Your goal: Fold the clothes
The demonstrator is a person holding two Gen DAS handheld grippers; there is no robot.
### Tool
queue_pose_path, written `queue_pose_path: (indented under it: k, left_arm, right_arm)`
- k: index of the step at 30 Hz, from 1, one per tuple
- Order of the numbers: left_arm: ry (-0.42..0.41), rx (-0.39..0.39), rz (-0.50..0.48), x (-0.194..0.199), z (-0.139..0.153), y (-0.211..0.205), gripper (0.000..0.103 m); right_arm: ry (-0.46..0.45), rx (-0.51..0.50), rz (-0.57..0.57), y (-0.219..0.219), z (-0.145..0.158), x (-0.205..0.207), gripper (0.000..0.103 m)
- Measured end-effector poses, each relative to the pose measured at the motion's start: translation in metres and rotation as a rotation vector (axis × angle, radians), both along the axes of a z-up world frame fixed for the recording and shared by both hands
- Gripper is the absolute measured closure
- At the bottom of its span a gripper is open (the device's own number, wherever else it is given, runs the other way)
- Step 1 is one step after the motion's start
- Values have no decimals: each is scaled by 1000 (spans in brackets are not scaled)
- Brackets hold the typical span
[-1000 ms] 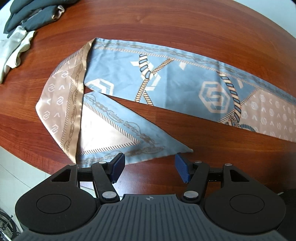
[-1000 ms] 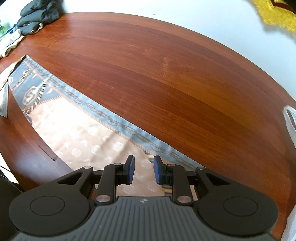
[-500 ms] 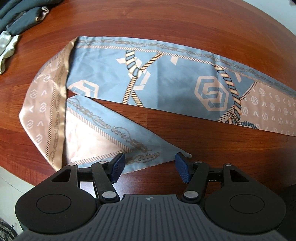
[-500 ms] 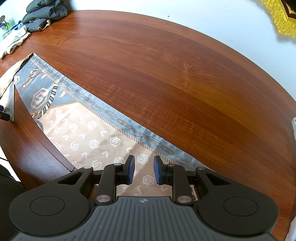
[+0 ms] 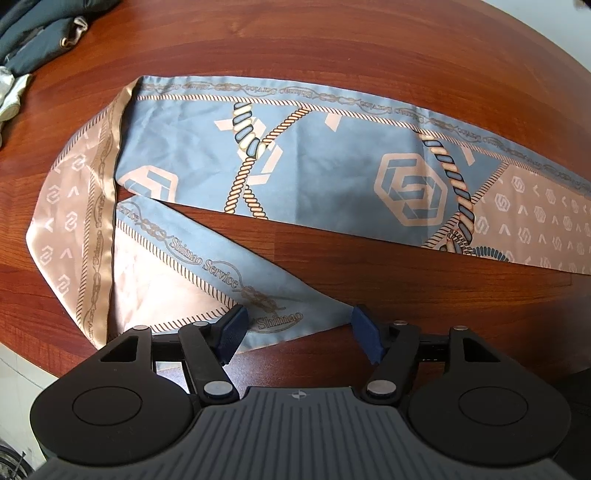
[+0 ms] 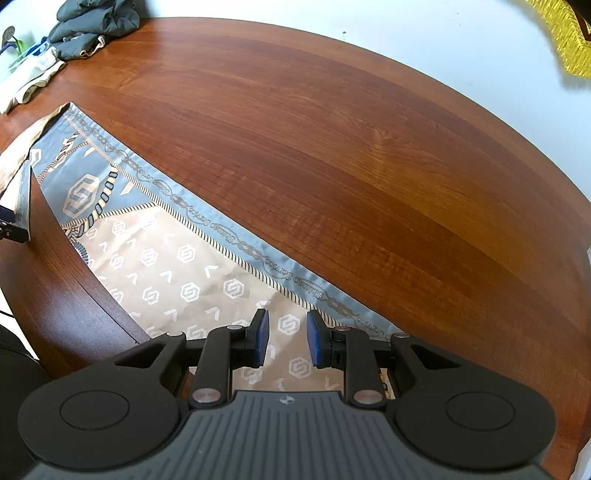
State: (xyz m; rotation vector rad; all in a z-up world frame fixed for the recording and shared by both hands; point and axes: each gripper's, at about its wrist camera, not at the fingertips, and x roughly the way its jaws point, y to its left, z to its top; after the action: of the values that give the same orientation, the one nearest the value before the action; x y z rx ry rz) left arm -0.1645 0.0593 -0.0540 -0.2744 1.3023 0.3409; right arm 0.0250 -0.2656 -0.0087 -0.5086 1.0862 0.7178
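A long blue and beige silk scarf [image 5: 317,173] lies flat on the round wooden table [image 5: 332,48]. Its left end is folded back, and the pointed tip lies toward me. My left gripper [image 5: 297,328] is open, low over the table, with that tip between its blue pads [image 5: 232,328]. In the right wrist view the scarf's beige patterned end [image 6: 177,269] runs under my right gripper [image 6: 286,341]. That gripper is partly open, with a gap between its pads, and hovers over the cloth with nothing in it.
Dark grey folded clothes [image 5: 33,40] and a white garment [image 5: 11,96] lie at the far left; they also show in the right wrist view [image 6: 92,26]. The table's near edge [image 6: 66,295] curves on the left. White floor [image 6: 443,44] lies beyond.
My left gripper has moved forward, so the scarf's tip now lies between its open pads. My right gripper has drawn back along the scarf's beige end. Its gap is unchanged.
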Motion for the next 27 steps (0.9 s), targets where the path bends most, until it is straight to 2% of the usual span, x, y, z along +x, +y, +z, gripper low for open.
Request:
queue_pose_path:
  k: [8, 10, 15, 20, 27]
  left_arm:
    - [-7, 22, -29, -4, 0, -1, 45]
    - [-9, 24, -26, -5, 1, 1, 51]
    - [-9, 26, -19, -10, 4, 13, 80]
    - [-4, 19, -20, -17, 4, 28, 94]
    - [9, 20, -65, -34, 4, 50, 98]
  right_arm:
    - [4, 6, 14, 9, -2, -1, 77]
    - [5, 8, 17, 11, -2, -3, 77]
    - [7, 20, 24, 21, -3, -9, 77]
    - [7, 33, 29, 33, -3, -16, 77]
    - [0, 55, 18, 60, -2, -34, 77]
